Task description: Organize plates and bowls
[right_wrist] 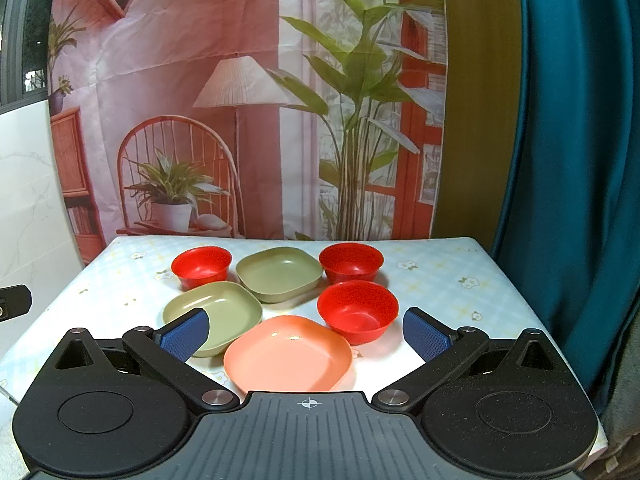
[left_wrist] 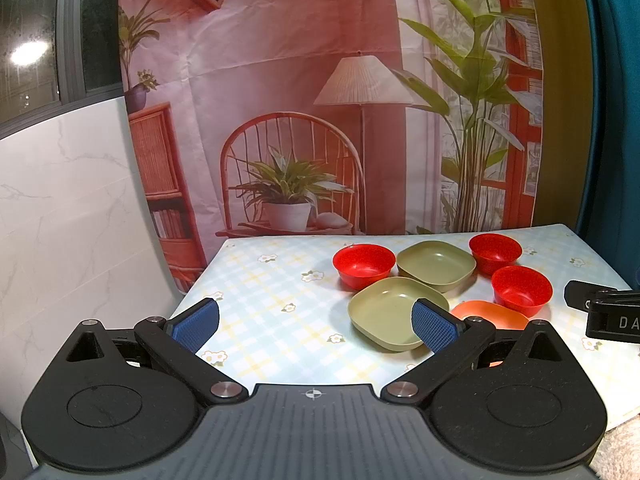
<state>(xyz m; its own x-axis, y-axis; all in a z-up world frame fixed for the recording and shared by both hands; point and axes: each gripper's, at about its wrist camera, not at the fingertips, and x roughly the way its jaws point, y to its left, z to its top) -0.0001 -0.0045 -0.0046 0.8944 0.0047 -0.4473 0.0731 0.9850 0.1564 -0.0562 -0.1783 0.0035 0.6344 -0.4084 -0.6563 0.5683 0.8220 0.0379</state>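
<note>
**Both grippers wide and empty over six dishes on the table**

On my left feed, the left hand-held gripper [left_wrist: 316,326] hangs above the near-left part of the table [left_wrist: 260,280], its blue pads spread wide with nothing between them. Its right pad overlaps my view of the near green plate [left_wrist: 390,312].

Reading the dishes from left to right on my right feed: the left red bowl [right_wrist: 201,266] sits toward the back, with the near green plate [right_wrist: 224,312] just in front of it. Next comes the far green plate [right_wrist: 279,274], its near edge touching or overlapping the near one; I cannot tell which. In front of these lies the salmon plate [right_wrist: 288,354], closest to me. Right of centre, the back red bowl [right_wrist: 351,262] stands behind the front red bowl [right_wrist: 358,311], which sits just beside the salmon plate.

The right hand-held gripper [right_wrist: 306,334] is also fully open and holds nothing, its pads framing the salmon plate from above the table's near edge. A teal curtain [right_wrist: 568,200] hangs at far right.
</note>
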